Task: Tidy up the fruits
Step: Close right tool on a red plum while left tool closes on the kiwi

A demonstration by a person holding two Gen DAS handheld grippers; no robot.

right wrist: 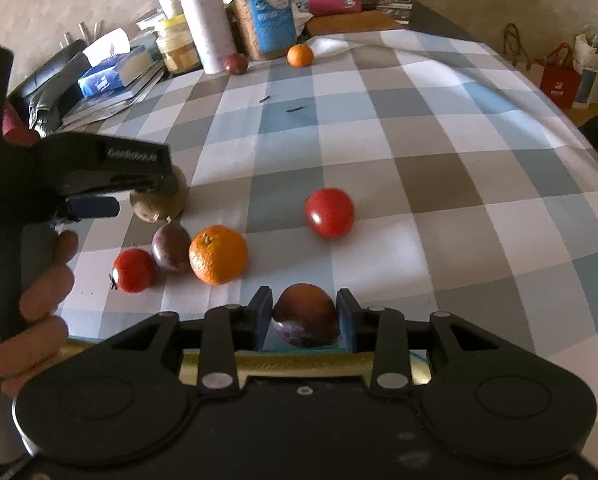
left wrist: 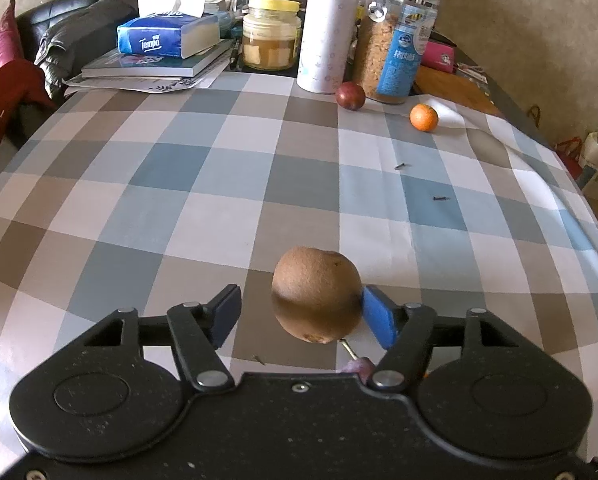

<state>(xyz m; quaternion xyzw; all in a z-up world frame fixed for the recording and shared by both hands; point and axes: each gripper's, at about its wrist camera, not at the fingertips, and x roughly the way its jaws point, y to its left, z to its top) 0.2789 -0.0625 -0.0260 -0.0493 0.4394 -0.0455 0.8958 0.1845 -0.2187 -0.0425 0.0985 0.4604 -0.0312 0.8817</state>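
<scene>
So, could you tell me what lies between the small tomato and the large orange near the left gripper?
A dark purple passion fruit sits between the small tomato and the large orange, as the right wrist view shows.

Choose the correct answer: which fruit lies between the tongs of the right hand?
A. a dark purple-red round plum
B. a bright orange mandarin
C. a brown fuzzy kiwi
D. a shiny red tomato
A: in the right wrist view the dark purple-red round plum sits between the two fingers of the right tongs, while the brown fuzzy kiwi is at the left tongs.
</scene>
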